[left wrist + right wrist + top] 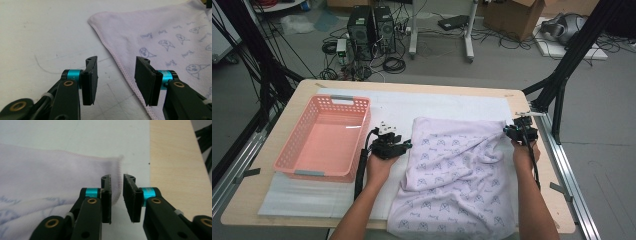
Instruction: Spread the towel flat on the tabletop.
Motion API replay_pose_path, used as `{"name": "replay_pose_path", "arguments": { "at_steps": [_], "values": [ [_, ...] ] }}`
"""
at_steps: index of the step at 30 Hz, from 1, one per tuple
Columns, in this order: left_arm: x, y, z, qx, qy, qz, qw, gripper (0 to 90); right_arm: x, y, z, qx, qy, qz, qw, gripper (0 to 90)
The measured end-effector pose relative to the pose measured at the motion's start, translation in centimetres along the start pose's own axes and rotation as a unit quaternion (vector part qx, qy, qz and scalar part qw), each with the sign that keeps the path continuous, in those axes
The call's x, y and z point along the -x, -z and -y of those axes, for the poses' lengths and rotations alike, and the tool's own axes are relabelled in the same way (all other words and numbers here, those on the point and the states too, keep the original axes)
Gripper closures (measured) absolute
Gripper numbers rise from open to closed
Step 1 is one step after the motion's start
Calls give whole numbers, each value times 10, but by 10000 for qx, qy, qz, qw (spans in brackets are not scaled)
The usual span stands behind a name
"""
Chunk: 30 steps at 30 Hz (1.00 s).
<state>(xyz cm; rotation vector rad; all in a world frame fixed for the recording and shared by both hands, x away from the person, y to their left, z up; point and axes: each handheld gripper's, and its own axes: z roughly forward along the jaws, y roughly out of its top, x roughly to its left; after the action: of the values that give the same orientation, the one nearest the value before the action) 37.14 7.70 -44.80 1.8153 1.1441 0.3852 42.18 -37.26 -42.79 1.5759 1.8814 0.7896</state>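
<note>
A pale lilac cloth (452, 170) printed with small blue figures lies spread on the white mat, its near end hanging over the table's front edge. My left gripper (406, 145) sits at the cloth's left edge. In the left gripper view the jaws (116, 80) stand open, and the cloth's stitched hem (125, 72) runs across the mat between them, untouched. My right gripper (508, 131) is at the cloth's far right corner. In the right gripper view its jaws (117, 200) stand narrowly apart, with the cloth corner (113, 170) lying loose beside the left pad.
A pink plastic basket (332, 100) stands on the mat at the left, close to my left hand. The white mat (447, 102) covers most of the wooden table (532, 165). Black frame legs and cables surround the table on the floor.
</note>
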Motion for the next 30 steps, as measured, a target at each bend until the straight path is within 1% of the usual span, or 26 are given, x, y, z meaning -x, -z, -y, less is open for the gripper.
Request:
{"name": "replay_pose_path", "arguments": {
  "at_steps": [1, 2, 3, 5, 7, 8, 9, 10, 11, 12, 13, 14, 15, 16, 17, 18, 19, 20, 21, 23, 24, 25, 26, 27, 28, 30],
  "values": [
    [1, -3, 0, -55, 47, 57, 10000, 524, 0, 3, 2, 61, 33, -86, 9999, 753],
    [3, -6, -1, -107, 72, 117, 9998, 512, 0, 6, 3, 46, -11, -222, 9997, 730],
    [6, -9, -2, -134, 58, 164, 9998, 498, -1, 9, 4, 131, -2, -330, 9994, 728],
    [13, -15, -5, -232, -48, 255, 9994, 484, -2, 19, 5, 316, 78, -493, 9983, 717],
    [20, -23, -8, -377, -223, 298, 9986, 463, -4, 27, 7, 365, 142, -709, 9967, 700],
    [23, -27, -6, -369, -260, 326, 9984, 461, -5, 31, 9, 420, 186, -751, 9961, 694],
    [26, -29, -7, -429, -340, 217, 9983, 458, -5, 36, 11, 452, 231, -824, 9953, 692],
    [28, -30, -8, -431, -357, 155, 9983, 478, -5, 39, 13, 491, 258, -901, 9944, 683],
    [30, -31, -8, -431, -364, 131, 9983, 460, -5, 42, 15, 495, 291, -972, 9936, 680],
    [31, -31, -8, -464, -461, 41, 9979, 475, -5, 45, 17, 511, 320, -1043, 9927, 675],
    [33, -31, -8, -455, -518, -59, 9976, 532, -5, 47, 19, 507, 333, -1118, 9919, 670],
    [34, -31, -8, -478, -651, -178, 9966, 591, -5, 48, 22, 495, 377, -1166, 9912, 665],
    [33, -31, -8, -482, -744, -134, 9960, 689, -6, 49, 24, 452, 394, -1194, 9910, 662],
    [32, -31, -9, -515, -640, 1, 9966, 861, -6, 49, 27, 453, 396, -1254, 9903, 658],
    [30, -32, -11, -579, -577, 37, 9967, 863, -6, 49, 29, 407, 397, -1297, 9899, 654],
    [28, -32, -14, -640, -590, -21, 9962, 867, -7, 48, 30, 374, 410, -1308, 9899, 655],
    [24, -30, -17, -598, -624, -283, 9959, 868, -8, 48, 32, 374, 421, -1336, 9894, 655],
    [18, -28, -19, -415, -478, -480, 9968, 869, -9, 48, 34, 343, 431, -1386, 9888, 654],
    [9, -24, -21, -264, -288, -674, 9970, 870, -10, 49, 35, 332, 466, -1422, 9882, 654],
    [-8, -15, -23, -23, 20, -1053, 9944, 870, -12, 52, 38, 339, 533, -1496, 9867, 649],
    [-16, -11, -22, 41, 145, -1133, 9934, 870, -13, 54, 40, 352, 535, -1550, 9858, 644],
    [-21, -8, -21, 67, 245, -1091, 9937, 868, -14, 55, 41, 361, 546, -1597, 9850, 639],
    [-24, -7, -20, 101, 300, -995, 9945, 841, -16, 56, 42, 372, 557, -1647, 9841, 633],
    [-24, -6, -18, 138, 361, -878, 9954, 748, -17, 56, 42, 378, 588, -1695, 9831, 627],
    [-23, -6, -17, 157, 409, -703, 9966, 638, -18, 56, 43, 380, 587, -1745, 9822, 619],
    [-18, -3, -14, 175, 320, -465, 9983, 511, -21, 56, 43, 385, 603, -1821, 9807, 605]
  ]
}}
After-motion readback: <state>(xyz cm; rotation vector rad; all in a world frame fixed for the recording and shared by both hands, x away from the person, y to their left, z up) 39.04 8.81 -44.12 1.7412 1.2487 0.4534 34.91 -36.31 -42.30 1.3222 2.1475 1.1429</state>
